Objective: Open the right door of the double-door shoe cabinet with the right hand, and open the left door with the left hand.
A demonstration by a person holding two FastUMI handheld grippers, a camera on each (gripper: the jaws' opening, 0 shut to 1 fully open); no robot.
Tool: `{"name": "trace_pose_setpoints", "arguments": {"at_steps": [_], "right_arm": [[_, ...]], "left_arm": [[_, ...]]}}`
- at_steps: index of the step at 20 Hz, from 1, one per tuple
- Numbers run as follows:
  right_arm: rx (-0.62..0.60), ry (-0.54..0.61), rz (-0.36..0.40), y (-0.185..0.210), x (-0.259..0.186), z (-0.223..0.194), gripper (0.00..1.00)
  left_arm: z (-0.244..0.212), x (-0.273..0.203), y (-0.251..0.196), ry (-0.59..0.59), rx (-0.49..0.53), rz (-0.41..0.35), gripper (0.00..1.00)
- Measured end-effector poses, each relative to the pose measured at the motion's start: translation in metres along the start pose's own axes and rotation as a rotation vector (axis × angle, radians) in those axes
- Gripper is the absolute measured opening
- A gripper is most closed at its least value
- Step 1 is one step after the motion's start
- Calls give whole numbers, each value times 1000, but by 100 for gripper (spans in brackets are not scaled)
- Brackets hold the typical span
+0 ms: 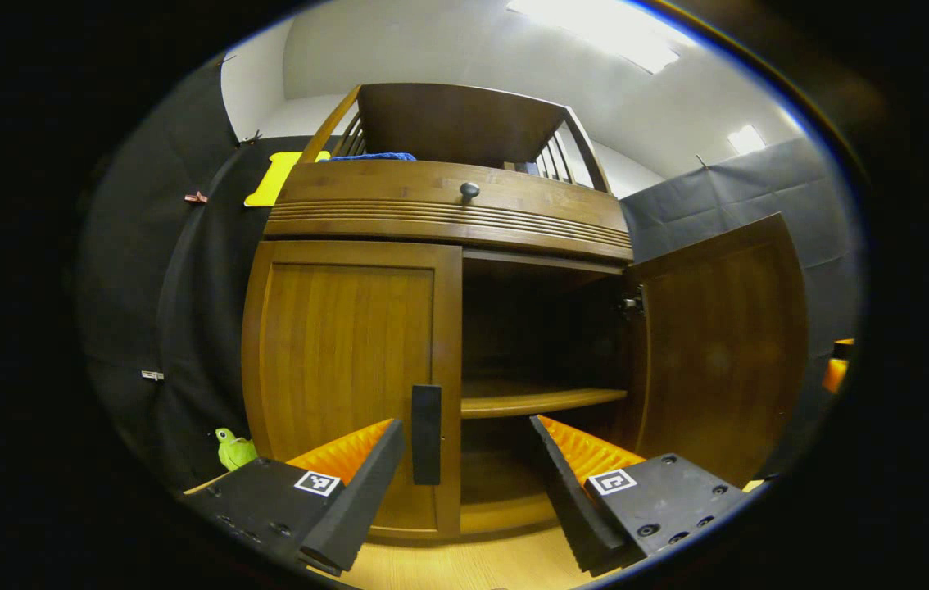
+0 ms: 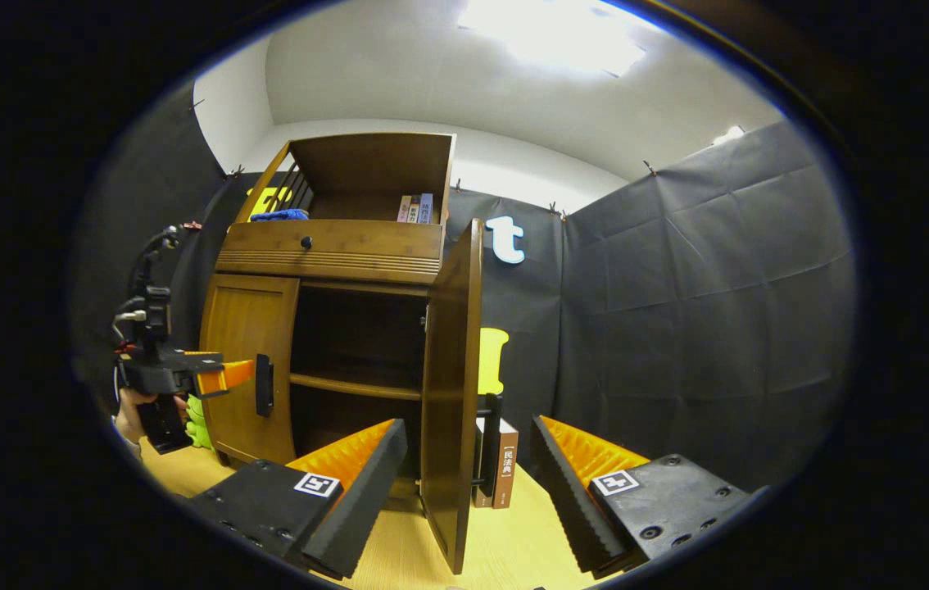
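Fingers of our left gripper (image 1: 466,483) are spread before the shut left door's handle (image 1: 426,434). Our right gripper (image 2: 469,492) gapes around the open right door (image 2: 450,393).

Green toy (image 1: 233,449) sits on the wood floor (image 1: 464,565) at the cabinet's left bottom corner, against the black cloth wall (image 2: 702,311). Blue cloth (image 1: 370,156) lies on the top shelf, left side; also seen in the right gripper view (image 2: 278,215). Row of books (image 2: 415,208) stands upright on the same top shelf, right end. Brown book (image 2: 504,465) stands upright on the floor, a second one just beside it, partly hidden. Small clips (image 1: 195,197) pin the cloth wall. White ceiling with bright light panels (image 1: 604,29). Small orange object (image 1: 836,373) at far right edge, unclear what.
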State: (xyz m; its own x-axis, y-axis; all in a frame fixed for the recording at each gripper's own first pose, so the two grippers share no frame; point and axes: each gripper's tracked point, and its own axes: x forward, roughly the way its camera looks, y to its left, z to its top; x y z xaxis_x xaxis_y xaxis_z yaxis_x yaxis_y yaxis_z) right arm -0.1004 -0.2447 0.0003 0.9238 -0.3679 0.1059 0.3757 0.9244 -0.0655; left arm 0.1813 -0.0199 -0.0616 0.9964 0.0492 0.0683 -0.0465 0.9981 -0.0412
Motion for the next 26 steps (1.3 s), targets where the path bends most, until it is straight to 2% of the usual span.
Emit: {"name": "trace_pose_setpoints", "arguments": {"at_steps": [4, 9, 13, 14, 19, 21, 22, 24, 26], "right_arm": [[0, 3, 1, -2, 3, -5, 95], [-15, 23, -23, -10, 17, -19, 94], [-32, 40, -32, -7, 24, -27, 95], [-40, 38, -32, -7, 26, -27, 99], [-87, 3, -55, -10, 25, -21, 97], [-97, -6, -65, -14, 25, -20, 94], [-93, -4, -67, -13, 25, -20, 97], [-82, 5, -64, -12, 24, -23, 97], [-82, 15, -68, -14, 24, -25, 95]], "left_arm": [[-22, 37, 17, 17, 11, 27, 95], [-40, 60, 25, 1, 41, 42, 89], [-50, 84, 33, 3, 45, 59, 81], [-53, 88, 34, 14, 34, 57, 77], [-65, 101, 43, 37, 29, 70, 62], [-66, 102, 36, 28, 35, 48, 50], [-65, 103, 36, 25, 49, 56, 43], [-65, 102, 37, 25, 60, 63, 36], [-65, 101, 37, 43, 26, 53, 34]]}}
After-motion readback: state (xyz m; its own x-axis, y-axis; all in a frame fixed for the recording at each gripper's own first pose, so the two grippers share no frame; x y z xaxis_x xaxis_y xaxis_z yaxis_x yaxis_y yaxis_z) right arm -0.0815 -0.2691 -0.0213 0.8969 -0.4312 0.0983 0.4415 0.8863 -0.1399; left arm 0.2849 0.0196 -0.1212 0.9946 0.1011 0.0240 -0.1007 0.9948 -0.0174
